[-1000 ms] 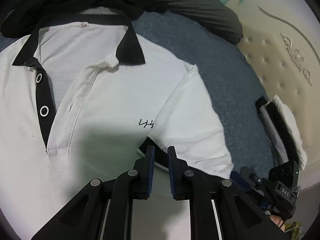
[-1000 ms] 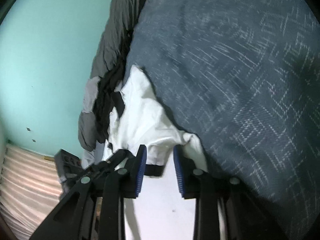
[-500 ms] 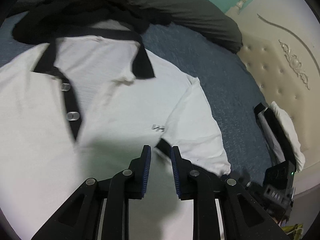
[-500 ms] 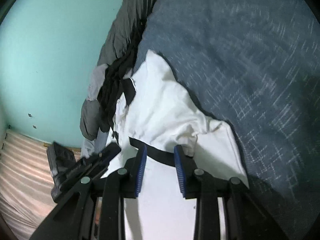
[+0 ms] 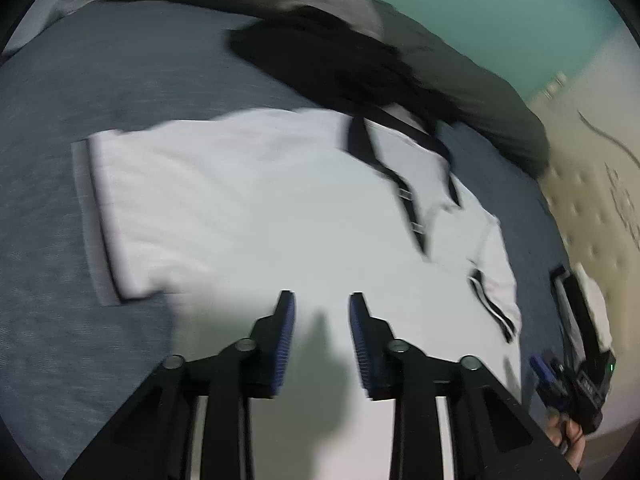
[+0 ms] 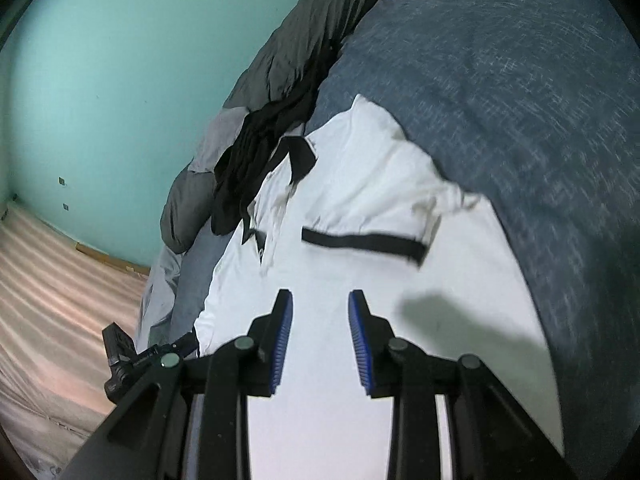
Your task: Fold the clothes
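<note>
Change since earlier frame: since a second ago I am swinging my left gripper (image 5: 322, 304) away from the folded sleeve, and its jaws have just been opening with nothing between them.
Left gripper state: I am holding it released, blue pads apart, hovering over plain white cloth.
Right gripper (image 6: 320, 304) state: I am keeping it released; pads are standing apart above the cloth and gripping nothing.
White polo shirt (image 5: 260, 208): it is lying front up on the blue bedspread (image 5: 100, 92), black collar (image 5: 360, 140) at the far side.
Right sleeve (image 6: 384, 208): it is lying folded inward across the chest, its black cuff band (image 6: 360, 242) just beyond my right pads.
Left sleeve: in the left wrist view it is lying spread out toward the left; the picture is blurred.
Dark clothes (image 6: 256, 148): they are lying heaped at the far edge, touching the collar.
Grey duvet (image 6: 296, 40): it is lying bunched along the teal wall (image 6: 120, 60).
</note>
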The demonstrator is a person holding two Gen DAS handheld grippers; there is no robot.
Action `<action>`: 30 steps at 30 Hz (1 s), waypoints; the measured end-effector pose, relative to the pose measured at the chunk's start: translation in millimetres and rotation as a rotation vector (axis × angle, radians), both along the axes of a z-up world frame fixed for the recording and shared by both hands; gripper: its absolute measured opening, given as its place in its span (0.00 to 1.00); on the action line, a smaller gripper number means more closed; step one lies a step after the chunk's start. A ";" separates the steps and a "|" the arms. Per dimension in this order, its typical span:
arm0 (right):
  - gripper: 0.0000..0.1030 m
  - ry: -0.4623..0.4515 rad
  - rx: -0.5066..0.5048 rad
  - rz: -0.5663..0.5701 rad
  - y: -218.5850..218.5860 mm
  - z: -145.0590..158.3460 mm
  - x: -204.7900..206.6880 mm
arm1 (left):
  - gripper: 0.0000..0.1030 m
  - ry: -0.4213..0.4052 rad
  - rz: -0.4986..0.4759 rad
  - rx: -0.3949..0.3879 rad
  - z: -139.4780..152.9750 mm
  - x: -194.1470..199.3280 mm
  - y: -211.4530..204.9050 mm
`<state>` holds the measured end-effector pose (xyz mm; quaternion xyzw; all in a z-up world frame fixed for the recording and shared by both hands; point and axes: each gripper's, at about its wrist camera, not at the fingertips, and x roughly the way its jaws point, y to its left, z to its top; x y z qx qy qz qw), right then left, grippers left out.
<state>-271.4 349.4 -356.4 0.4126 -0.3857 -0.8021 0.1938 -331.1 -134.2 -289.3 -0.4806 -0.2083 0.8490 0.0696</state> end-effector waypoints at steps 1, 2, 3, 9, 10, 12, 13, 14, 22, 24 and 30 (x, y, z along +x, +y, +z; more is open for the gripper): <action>0.28 -0.001 -0.003 -0.003 -0.5 -0.6 6.2 | 0.38 -0.002 0.030 0.004 -1.0 3.2 -16.7; 0.28 -0.005 -0.005 -0.003 -1.8 -1.4 10.7 | 0.38 -0.005 0.047 0.008 -1.8 4.1 -26.9; 0.28 -0.009 -0.007 -0.003 -3.1 -2.2 15.2 | 0.38 -0.005 0.067 0.010 -2.9 4.8 -39.7; 0.28 -0.015 0.004 0.032 -21.4 -5.7 31.5 | 0.38 0.006 0.163 0.011 -7.4 -2.5 -95.5; 0.28 -0.015 0.008 0.043 -25.4 -6.4 31.9 | 0.38 0.007 0.175 0.011 -8.4 -4.9 -102.5; 0.28 -0.010 0.024 0.049 -30.6 -7.3 28.7 | 0.38 0.006 0.186 0.007 -12.0 -13.5 -112.0; 0.28 -0.007 0.031 0.052 -33.2 -7.7 27.1 | 0.38 0.005 0.193 0.003 -13.9 -18.5 -117.0; 0.28 -0.005 0.035 0.055 -35.3 -8.3 25.2 | 0.38 0.007 0.202 -0.002 -15.4 -22.9 -121.5; 0.28 -0.004 0.023 0.058 -38.9 -21.5 19.1 | 0.38 0.022 0.229 -0.050 -25.2 -51.4 -146.6; 0.28 -0.011 0.010 0.047 -36.6 -26.7 18.2 | 0.38 0.024 0.230 -0.052 -28.9 -58.2 -149.7; 0.28 0.014 0.000 0.041 -33.8 -21.0 17.6 | 0.38 0.022 0.245 -0.063 -40.5 -69.6 -151.7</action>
